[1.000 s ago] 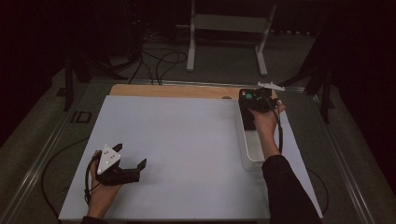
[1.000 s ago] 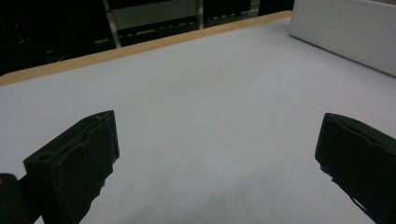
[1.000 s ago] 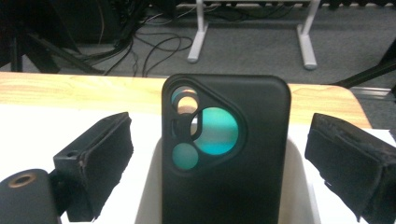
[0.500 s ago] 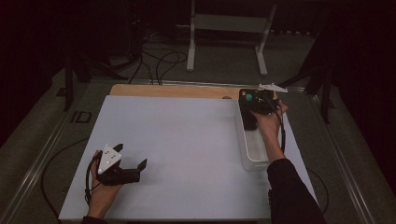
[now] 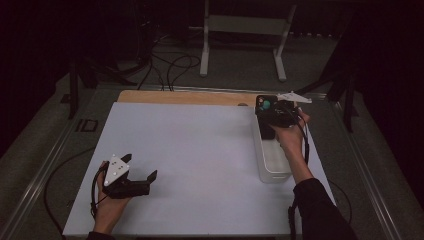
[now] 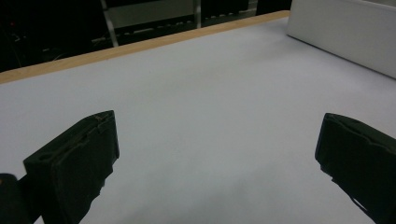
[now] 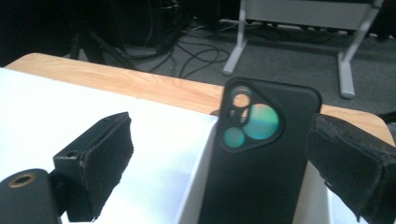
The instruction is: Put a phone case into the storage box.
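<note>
While your left gripper has stayed parked on the white mat, jaws wide and empty, your right gripper has barely shifted over the tray. Its 2 jaws stand apart, the phone upright against 1; grip unconfirmed.

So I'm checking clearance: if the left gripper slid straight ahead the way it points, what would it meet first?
Probably the white bin; the left gripper is open over bare white mat until there.

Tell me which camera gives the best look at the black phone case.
The right gripper view: the black phone case stands upright between the jaws, camera cutout facing the lens. The high view shows it small and dark at the right hand-held gripper, over the white bin.
</note>
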